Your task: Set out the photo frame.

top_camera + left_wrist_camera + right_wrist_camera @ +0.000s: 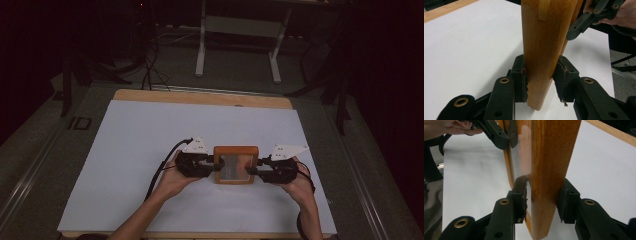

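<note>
We have the wooden frame [236,164] between us over the white worktop [150,140], the left gripper [212,163] clamping its left edge and the right gripper [254,168] its right. To carry it well, we should keep both grips even and the frame level, so it does not twist.

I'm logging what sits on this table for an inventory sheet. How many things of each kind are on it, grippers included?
Wooden frame, held between both grippers: 1
Black two-jaw grippers, the left gripper and the right gripper, each clamped on one side of the frame: 2
White sheet that covers the tabletop: 1
Total: 4
</note>
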`<control>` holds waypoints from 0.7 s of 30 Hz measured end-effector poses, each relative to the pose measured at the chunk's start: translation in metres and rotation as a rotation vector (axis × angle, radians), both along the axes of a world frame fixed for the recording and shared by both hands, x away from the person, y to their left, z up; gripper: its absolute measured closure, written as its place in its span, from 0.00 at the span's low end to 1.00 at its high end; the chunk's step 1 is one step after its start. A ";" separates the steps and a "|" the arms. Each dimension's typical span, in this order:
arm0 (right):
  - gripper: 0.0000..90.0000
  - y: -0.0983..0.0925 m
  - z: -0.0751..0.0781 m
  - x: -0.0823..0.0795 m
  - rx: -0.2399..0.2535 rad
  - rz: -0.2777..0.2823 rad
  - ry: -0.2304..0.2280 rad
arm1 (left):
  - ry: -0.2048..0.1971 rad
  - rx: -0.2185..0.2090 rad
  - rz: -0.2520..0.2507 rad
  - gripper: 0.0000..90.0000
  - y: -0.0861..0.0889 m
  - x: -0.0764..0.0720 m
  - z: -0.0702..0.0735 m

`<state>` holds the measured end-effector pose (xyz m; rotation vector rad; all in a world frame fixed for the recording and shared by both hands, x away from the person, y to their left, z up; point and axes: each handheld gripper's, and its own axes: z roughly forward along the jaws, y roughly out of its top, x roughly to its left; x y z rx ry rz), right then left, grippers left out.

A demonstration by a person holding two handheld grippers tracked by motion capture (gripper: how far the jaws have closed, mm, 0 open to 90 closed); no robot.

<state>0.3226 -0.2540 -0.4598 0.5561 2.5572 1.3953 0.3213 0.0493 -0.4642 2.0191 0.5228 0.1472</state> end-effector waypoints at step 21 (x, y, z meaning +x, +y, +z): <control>0.70 0.009 0.004 -0.001 0.067 0.008 0.024 | 0.017 -0.032 0.010 0.72 0.017 -0.004 0.013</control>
